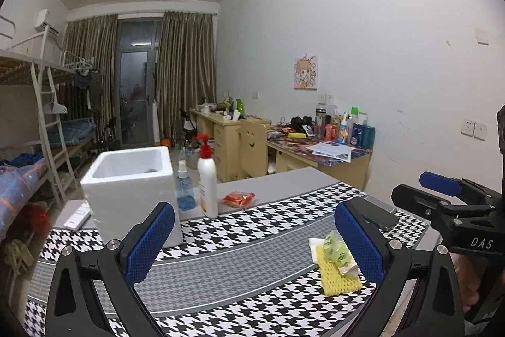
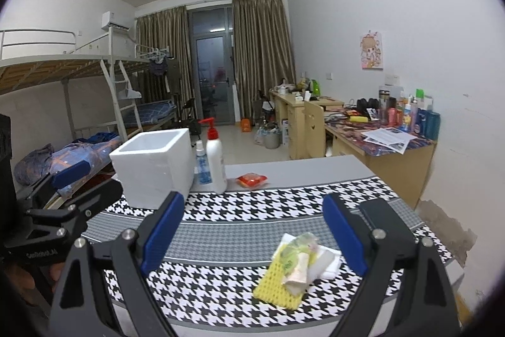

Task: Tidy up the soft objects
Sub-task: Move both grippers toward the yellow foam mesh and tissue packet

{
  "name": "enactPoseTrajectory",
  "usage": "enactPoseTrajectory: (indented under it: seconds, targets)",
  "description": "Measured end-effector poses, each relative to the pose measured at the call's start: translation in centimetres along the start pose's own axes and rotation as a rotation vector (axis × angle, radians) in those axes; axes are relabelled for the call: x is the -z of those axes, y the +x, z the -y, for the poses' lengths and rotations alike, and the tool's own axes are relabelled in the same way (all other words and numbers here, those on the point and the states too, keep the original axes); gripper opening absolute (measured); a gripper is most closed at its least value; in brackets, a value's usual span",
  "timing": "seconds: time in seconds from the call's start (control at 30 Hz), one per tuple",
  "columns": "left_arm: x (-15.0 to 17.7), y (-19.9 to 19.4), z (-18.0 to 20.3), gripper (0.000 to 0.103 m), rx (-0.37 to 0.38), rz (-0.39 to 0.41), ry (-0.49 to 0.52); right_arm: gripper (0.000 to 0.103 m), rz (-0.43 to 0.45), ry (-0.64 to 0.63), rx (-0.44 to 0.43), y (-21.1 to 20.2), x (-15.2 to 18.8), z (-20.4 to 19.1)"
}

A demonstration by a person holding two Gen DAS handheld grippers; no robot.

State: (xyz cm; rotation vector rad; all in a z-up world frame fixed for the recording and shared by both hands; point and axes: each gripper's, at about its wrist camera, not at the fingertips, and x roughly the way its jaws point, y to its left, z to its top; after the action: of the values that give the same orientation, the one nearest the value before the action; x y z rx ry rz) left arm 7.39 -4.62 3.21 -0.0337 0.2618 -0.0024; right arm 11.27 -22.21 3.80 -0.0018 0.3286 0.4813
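Both hand-held grippers hung wide open and held nothing, likely getting ready to pick. From the right hand-held gripper (image 2: 252, 229), the soft pile (image 2: 293, 267), a yellow sponge under a green packet, lay at about 4 o'clock on the surface (image 2: 221, 286). The left hand-held gripper (image 1: 252, 237) waited beside it. The white foam box (image 2: 154, 166) stood at 10 o'clock, open-topped, maybe for the soft things.

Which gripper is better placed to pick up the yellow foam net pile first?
Right, probably. In its own view the right gripper stands open with the yellow foam net pile lying between its fingers. In the left view the pile sits beside the left gripper's right finger, off centre. Neither touches it.
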Motion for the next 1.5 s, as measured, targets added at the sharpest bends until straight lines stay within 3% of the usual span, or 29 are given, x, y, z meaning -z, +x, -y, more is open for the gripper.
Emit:
enactPoseTrajectory:
  seconds: [0.67, 1.5]
  targets:
    - [2.3, 3.8, 3.1, 0.102, 0.085, -0.087, 0.021, 0.092, -0.059, 0.07, 0.054, 1.3, 1.9, 3.9]
    - [6.3, 9.0, 5.9, 0.102, 0.167, -0.274, 0.048, 0.092, -0.148, 0.133, 0.125, 3.2, 5.1, 7.1]
